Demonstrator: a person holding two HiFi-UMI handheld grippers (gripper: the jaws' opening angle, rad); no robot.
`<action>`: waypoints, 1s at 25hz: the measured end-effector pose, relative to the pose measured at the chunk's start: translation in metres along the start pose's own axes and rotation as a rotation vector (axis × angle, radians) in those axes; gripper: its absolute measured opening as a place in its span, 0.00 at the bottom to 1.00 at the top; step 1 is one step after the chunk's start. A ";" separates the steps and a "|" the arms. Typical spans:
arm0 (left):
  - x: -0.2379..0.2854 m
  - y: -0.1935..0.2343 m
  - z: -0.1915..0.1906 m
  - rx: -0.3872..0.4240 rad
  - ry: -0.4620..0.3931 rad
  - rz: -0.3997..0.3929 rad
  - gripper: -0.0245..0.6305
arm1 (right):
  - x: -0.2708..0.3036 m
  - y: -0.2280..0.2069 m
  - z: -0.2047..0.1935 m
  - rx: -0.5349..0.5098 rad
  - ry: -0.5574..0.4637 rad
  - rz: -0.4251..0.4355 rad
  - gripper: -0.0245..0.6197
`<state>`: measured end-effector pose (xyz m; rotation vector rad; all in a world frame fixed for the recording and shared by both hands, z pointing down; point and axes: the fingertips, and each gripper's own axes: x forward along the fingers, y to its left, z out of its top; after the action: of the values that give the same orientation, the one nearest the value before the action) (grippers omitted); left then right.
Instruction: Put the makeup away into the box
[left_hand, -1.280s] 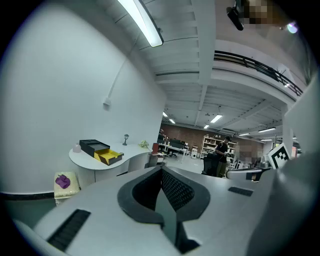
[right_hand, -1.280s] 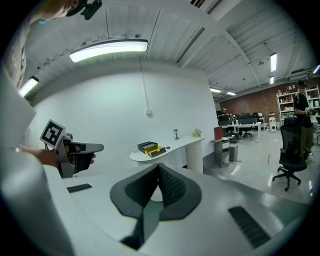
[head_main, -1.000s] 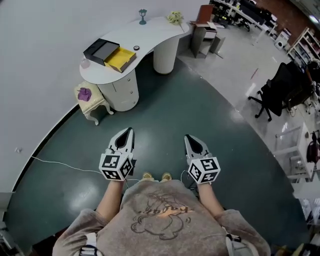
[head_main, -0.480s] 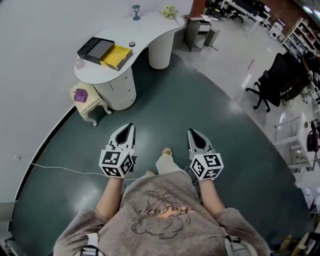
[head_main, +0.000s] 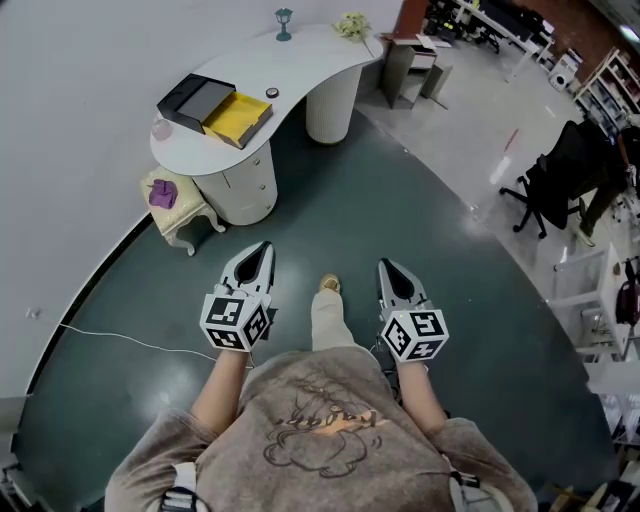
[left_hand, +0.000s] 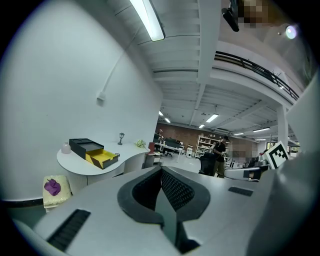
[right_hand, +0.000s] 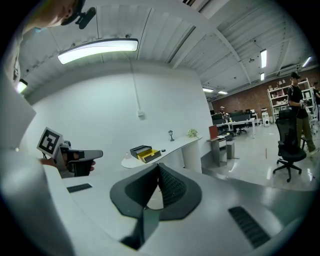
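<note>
The person's grey shirt fills the bottom of the head view, with one foot (head_main: 329, 287) forward on the dark green floor (head_main: 340, 215). The left gripper (head_main: 259, 254) and right gripper (head_main: 389, 272) are held out at either side of that foot, well apart and pointing ahead. In the left gripper view the left gripper's (left_hand: 161, 170) jaws are pressed together with nothing between them. In the right gripper view the right gripper's (right_hand: 159, 166) jaws also meet at the tips and are empty. A thin white cable (head_main: 110, 335) lies on the floor to the left.

Further on, a cream stool (head_main: 185, 208) with a purple thing (head_main: 163, 192) on it stands against the wall, just beside the pedestal of a curved white tabletop (head_main: 300, 62). The box (head_main: 215, 108) sits at the near left end of that tabletop, a black part and a yellow tray side by side. It is well apart from both grippers. A pale round pot (head_main: 163, 128) lies near its left side and a small dark round item (head_main: 271, 94) just to its right. They are too small to tell whether they are makeup. At the far end stand a little teal lamp (head_main: 284, 22) and a bunch of flowers (head_main: 351, 27). A black office chair (head_main: 552, 180) stands far right.
</note>
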<state>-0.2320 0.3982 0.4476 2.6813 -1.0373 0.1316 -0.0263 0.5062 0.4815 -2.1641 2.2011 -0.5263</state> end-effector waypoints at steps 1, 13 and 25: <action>0.007 0.003 0.001 0.001 0.000 0.002 0.07 | 0.008 -0.003 0.002 0.000 -0.001 0.003 0.04; 0.117 0.038 0.033 0.004 0.012 0.029 0.07 | 0.110 -0.060 0.043 0.018 0.000 0.019 0.04; 0.216 0.075 0.069 -0.018 0.008 0.099 0.07 | 0.218 -0.111 0.090 0.002 0.023 0.093 0.04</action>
<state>-0.1228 0.1862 0.4353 2.6116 -1.1639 0.1506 0.0927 0.2748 0.4725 -2.0532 2.2982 -0.5512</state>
